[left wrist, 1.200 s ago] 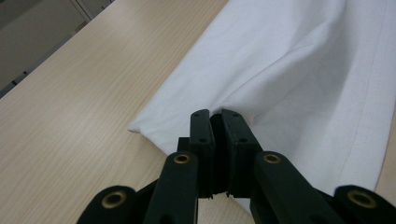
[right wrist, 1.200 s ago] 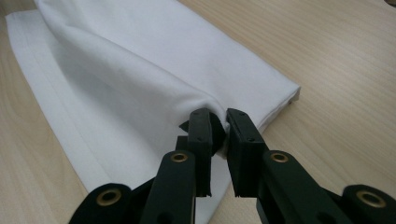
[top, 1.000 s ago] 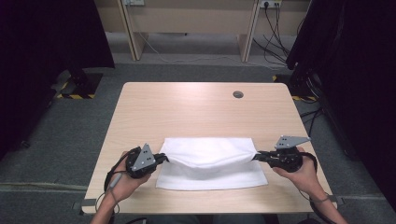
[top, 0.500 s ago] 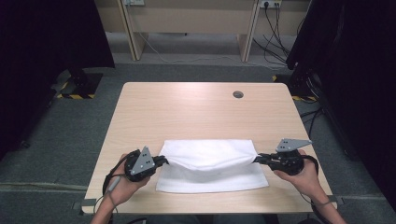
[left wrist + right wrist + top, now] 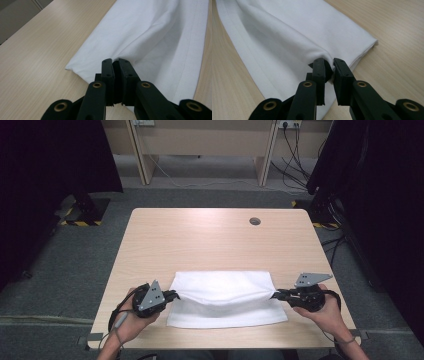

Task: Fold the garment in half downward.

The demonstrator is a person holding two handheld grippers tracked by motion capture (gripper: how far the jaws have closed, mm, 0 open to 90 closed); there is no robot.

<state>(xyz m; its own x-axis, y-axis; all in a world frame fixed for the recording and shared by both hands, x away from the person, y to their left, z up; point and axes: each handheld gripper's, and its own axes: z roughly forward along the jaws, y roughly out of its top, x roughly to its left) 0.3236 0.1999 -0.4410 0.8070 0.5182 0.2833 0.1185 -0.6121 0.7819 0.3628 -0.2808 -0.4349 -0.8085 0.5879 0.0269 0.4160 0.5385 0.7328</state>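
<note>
Hardly anything has moved since the earlier frames: both hands sit approx. where they were, and the white rectangular cloth [image 5: 226, 299] hangs between them w/ the same sag.

Left gripper [image 5: 172, 295], held in the person's left hand [image 5: 131, 317], has its jaws pinched together on the cloth's left end; the left gripper view shows fabric bunching right at the tips [image 5: 115, 65]. Right gripper [image 5: 275, 294], in the right hand [image 5: 325, 312], is clamped likewise on the right end, fabric gathered between its pads [image 5: 329, 67].

Cloth lies at the near edge of the light wooden table [image 5: 210, 240], between the two grippers. Its upper layer is lifted and pulled taut across the middle, while a lower layer stays flat on the tabletop, near hem showing below.

Progress, as I judge it: looks like a fold mid-way. Done: both ends grasped, top layer raised off the table. Left: carry that layer over (fwd or back, can't tell which), lay it down w/ edges aligned, then let go. No sign yet of release or a finished crease.
</note>
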